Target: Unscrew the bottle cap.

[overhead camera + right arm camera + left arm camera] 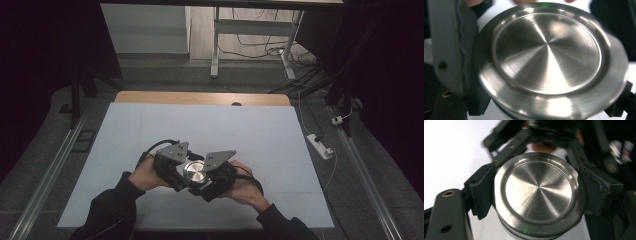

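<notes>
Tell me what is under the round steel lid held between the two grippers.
Under the steel lid a band of a pale, round body shows at its lower edge. The rest of that body is covered by the lid and the black pads.

white table cover [210,125], power strip [320,146], floor cables [260,50]

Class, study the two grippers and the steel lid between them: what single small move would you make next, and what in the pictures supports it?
Probably a small twist of one gripper against the other. The left gripper has its jaws pressed on opposite sides of the round steel lid, and the right gripper closes on that piece too, above the white table. A white part shows beneath the lid, so it may unscrew, though I cannot confirm threads.
</notes>
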{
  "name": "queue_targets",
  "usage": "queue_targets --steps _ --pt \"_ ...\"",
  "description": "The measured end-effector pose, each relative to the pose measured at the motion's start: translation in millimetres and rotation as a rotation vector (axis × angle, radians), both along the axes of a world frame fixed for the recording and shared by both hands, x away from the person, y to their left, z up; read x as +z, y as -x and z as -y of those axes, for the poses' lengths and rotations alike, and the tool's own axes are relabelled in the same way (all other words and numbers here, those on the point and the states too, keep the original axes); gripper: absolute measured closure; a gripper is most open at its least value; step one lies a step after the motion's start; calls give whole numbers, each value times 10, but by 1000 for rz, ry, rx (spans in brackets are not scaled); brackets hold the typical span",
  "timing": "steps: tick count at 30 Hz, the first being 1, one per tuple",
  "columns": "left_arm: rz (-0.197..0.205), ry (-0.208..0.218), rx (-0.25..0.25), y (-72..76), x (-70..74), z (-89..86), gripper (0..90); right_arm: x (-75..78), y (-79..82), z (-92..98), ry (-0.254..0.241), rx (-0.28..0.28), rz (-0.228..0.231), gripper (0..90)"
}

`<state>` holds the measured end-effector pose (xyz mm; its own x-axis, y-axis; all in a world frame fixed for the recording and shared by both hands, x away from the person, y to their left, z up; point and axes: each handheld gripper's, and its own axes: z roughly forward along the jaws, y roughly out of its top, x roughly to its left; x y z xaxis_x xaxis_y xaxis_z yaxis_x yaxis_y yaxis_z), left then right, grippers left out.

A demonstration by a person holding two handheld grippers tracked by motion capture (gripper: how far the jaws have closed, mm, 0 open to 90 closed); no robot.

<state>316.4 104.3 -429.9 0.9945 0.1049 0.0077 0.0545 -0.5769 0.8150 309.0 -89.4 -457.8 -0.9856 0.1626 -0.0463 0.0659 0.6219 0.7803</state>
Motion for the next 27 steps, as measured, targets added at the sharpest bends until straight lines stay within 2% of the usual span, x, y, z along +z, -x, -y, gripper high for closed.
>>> queue_targets --steps 1,2,3,4,5,7,8,9,10,11,12,13,14,15,17,18,19,21,22,24,25,27 --pt "0 0 0 0 0 0 201 5 -16 11 -4 -34 -3 149" --pt "3 3 43 -8 2 15 201 8 -32 21 -7 -68 -3 149" --pt "-4 10 93 -11 0 39 201 8 -32 21 -7 -68 -3 149" --pt "-6 16 201 0 -9 103 201 5 -73 41 -9 -137 10 149" --pt "-6 16 201 0 -9 103 201 5 -73 41 -9 -137 10 149" --pt "-4 22 269 12 -29 161 199 -13 -99 57 -3 -216 24 149" --pt "-15 43 283 10 -42 172 197 -18 -106 66 -7 -224 26 149" --pt "-28 59 273 -6 -47 157 197 -18 -106 66 -7 -224 26 149" --pt "-83 107 228 -51 -36 102 161 -18 -102 77 -24 -227 11 149" --pt "-83 107 228 -51 -36 102 130 -18 -102 77 -24 -227 11 149" --pt "-92 145 194 -67 11 15 111 -16 -89 76 -26 -209 12 149" --pt "-92 145 194 -67 11 15 97 -16 -89 76 -26 -209 12 149" --pt "-99 139 138 -76 67 -58 70 -13 -83 69 -25 -180 14 149" --pt "-99 139 138 -76 67 -58 60 -10 -75 64 -24 -162 7 149" --pt "-76 89 56 -64 100 -110 59 -4 -55 53 -22 -115 -7 149" --pt "-49 63 29 -46 103 -127 59 -4 -55 53 -22 -115 -7 149" --pt "-36 39 5 -33 102 -133 67 1 -28 33 -16 -62 -11 149" --pt "-13 7 -52 -4 86 -122 76 7 -7 20 -10 -46 -17 149" --pt "-3 -27 -81 17 58 -80 96 10 21 -4 -8 -4 -16 149" --pt "10 -41 -91 30 43 -61 168 15 46 -22 -8 23 -14 149" --pt "17 -42 -104 40 28 -48 168 15 46 -22 -8 23 -14 149" --pt "20 -32 -85 46 22 -39 197 16 64 -31 -1 23 -11 149"
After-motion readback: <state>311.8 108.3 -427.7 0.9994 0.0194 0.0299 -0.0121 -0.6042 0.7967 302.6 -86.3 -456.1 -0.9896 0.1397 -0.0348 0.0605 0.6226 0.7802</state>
